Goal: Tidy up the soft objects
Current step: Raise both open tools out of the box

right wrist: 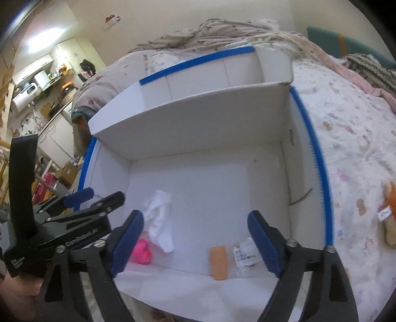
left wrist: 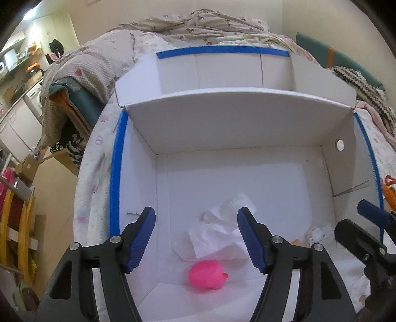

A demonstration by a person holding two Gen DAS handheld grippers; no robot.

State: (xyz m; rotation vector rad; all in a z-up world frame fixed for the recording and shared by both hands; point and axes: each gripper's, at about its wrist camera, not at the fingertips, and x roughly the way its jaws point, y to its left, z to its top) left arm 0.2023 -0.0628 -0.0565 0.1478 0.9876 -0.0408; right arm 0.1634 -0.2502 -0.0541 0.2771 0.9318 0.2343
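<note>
A white cardboard box [left wrist: 138, 153] with blue-taped edges stands open on a bed; it also shows in the right wrist view [right wrist: 294, 153]. Inside lie a pink soft toy [left wrist: 206, 274] [right wrist: 141, 251], a crumpled white tissue [left wrist: 217, 235] [right wrist: 159, 220], an orange sponge-like block [right wrist: 218, 262] and a clear packet with a label [right wrist: 243, 255]. My left gripper [left wrist: 196, 240] is open and empty above the pink toy. My right gripper [right wrist: 195, 241] is open and empty above the box floor. An orange and beige plush toy [right wrist: 388, 213] lies on the bed right of the box.
The bed's patterned sheet [right wrist: 351, 138] surrounds the box, with rumpled blankets [left wrist: 198, 22] behind it. A kitchen area [right wrist: 37, 81] and furniture stand off to the left. The box's raised flap [left wrist: 237, 116] stands at its far side.
</note>
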